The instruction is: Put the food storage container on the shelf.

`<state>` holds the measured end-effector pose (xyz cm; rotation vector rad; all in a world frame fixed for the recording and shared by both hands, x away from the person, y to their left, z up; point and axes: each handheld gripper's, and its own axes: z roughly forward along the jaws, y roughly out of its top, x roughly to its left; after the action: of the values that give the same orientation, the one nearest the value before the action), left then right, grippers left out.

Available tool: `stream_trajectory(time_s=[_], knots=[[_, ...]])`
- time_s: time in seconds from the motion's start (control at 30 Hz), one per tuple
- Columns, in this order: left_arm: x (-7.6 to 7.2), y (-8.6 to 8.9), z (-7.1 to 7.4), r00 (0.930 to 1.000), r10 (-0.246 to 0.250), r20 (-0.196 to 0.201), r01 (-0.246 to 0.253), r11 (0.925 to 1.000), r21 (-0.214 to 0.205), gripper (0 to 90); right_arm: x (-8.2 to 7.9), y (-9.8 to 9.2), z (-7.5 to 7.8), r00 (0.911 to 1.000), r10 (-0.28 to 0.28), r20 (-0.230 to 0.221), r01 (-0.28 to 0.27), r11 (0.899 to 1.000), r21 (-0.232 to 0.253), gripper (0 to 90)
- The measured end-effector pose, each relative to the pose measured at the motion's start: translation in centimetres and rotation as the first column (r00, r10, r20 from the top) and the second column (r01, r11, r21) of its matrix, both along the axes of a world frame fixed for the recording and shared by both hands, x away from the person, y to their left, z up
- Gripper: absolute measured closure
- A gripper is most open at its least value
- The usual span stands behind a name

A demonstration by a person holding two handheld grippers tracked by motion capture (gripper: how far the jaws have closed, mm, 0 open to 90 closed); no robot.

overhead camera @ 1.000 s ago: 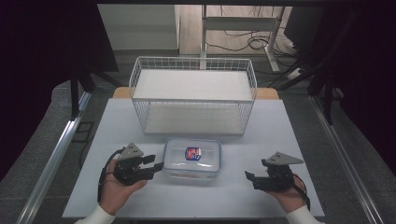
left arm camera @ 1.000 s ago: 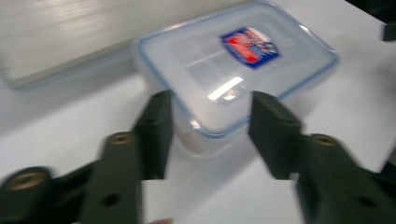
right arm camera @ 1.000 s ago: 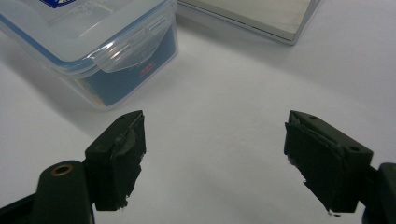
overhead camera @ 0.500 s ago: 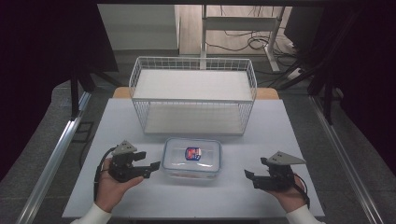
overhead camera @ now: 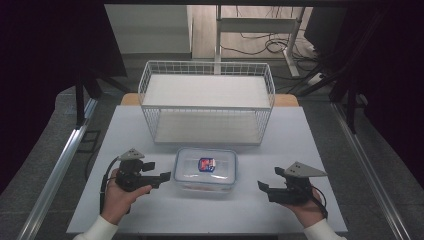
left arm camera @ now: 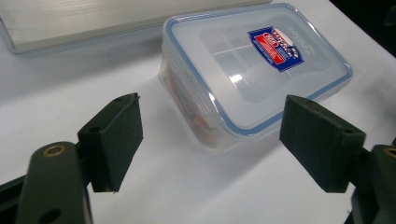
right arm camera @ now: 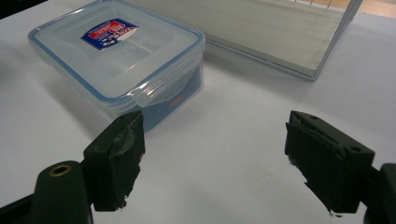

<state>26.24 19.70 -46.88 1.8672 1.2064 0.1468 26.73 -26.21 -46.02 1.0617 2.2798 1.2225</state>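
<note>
nearest, the left gripper (overhead camera: 161, 178) and right gripper (overhead camera: 262, 187) are held low over the white table (overhead camera: 310, 150), both spread wide with nothing gripped; the left jaws have just been opening. between them, apart from both, a lidded clear container (overhead camera: 205, 168) is set flat. beyond it, a wire basket (overhead camera: 207, 107) is seen.
</note>
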Motion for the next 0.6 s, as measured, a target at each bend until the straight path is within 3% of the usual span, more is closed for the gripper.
stream_trajectory(time_s=[0.23, 0.33, 0.4, 0.6], knots=[[0.4, 0.1, -0.2, 0.9999, 0.001, -0.011, -0.001, 0.9997, -0.025, 20.3, 0.3, 0.3, -0.1, 0.9996, 0.005, -0.026, -0.004, 0.999, 0.036, 20.1], [0.8, -0.2, -0.5, 0.9998, -0.004, -0.022, 0.004, 0.9998, -0.022, 20.2, 0.7, 1.0, -0.3, 0.9977, 0.022, -0.065, -0.018, 0.997, 0.073, 20.1], [1.1, -0.2, -0.7, 0.9994, -0.006, -0.033, 0.005, 0.9992, -0.04, 20.0, 0.9, 1.2, -0.4, 0.9956, 0.03, -0.089, -0.022, 0.996, 0.092, 20.0], [2.7, -0.4, -1.4, 0.9969, -0.026, -0.075, 0.019, 0.9951, -0.097, 16.6, 1.3, 1.7, -0.5, 0.9941, 0.038, -0.102, -0.028, 0.995, 0.098, 19.7]])
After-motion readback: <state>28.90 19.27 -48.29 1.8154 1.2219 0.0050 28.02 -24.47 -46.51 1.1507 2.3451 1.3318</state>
